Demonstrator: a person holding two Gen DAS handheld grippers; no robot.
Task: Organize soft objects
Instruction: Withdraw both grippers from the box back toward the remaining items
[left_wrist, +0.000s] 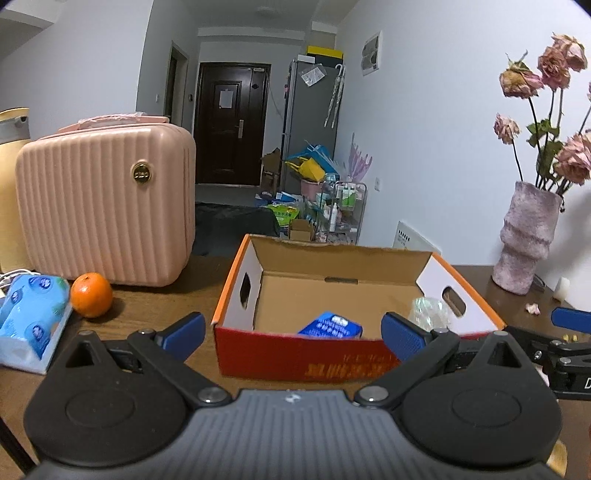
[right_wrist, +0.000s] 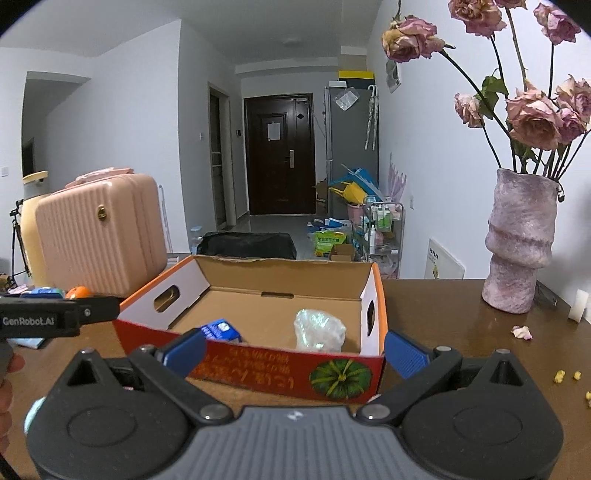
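An open cardboard box (left_wrist: 306, 358) with a red front and orange rim sits on the brown table; it also shows in the right wrist view (right_wrist: 258, 369). Inside lie a small blue tissue pack (left_wrist: 330, 326) (right_wrist: 221, 329) and a clear crinkly plastic bundle (right_wrist: 319, 330) (left_wrist: 430, 312). A larger blue tissue pack (left_wrist: 31, 314) lies on the table at the left. My left gripper (left_wrist: 293, 332) is open and empty in front of the box. My right gripper (right_wrist: 295, 349) is open and empty, also in front of the box.
A pink ribbed suitcase (left_wrist: 107, 206) stands at the back left with an orange (left_wrist: 91, 300) before it. A pink vase (right_wrist: 517, 240) of dried roses stands at the right. Petals and crumbs (right_wrist: 522, 332) lie on the table at the right.
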